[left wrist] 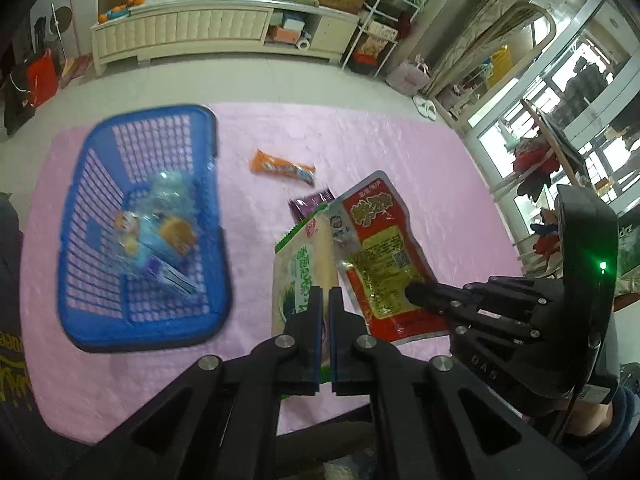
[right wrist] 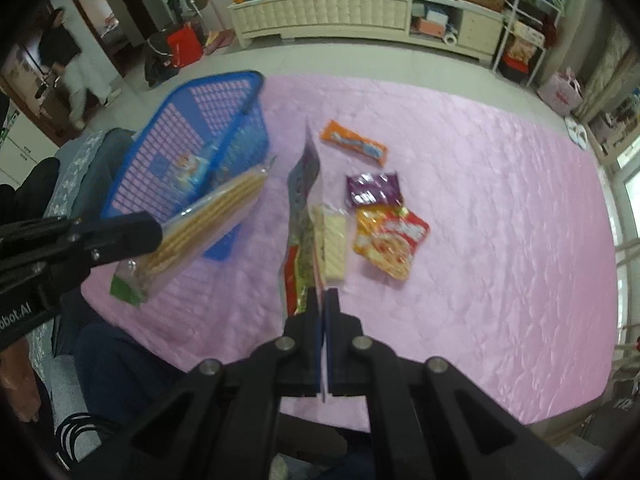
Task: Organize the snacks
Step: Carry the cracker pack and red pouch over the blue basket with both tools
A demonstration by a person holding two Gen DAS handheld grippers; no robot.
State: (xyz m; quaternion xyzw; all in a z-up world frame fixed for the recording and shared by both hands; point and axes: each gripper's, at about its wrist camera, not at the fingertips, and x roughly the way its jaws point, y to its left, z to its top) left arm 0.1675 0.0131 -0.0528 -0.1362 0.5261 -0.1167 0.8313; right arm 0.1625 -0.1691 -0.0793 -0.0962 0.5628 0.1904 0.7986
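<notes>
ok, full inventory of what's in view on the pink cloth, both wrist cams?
basket: 1, blue, left side of cloth; a pale-blue packet lies inside
pink cloth: 1, covers the work surface
cracker pack: 1, clear with green end, held off the cloth by left gripper
red pouch: 1, red and yellow, held by right gripper
orange bar: 1, on cloth, far centre
purple packet: 1, on cloth, nearer than the bar
white wafer pack: 1, on cloth, centre
orange-yellow packet: 1, right of wafer pack
left gripper: shut on cracker pack
right gripper: shut on red pouch
</notes>
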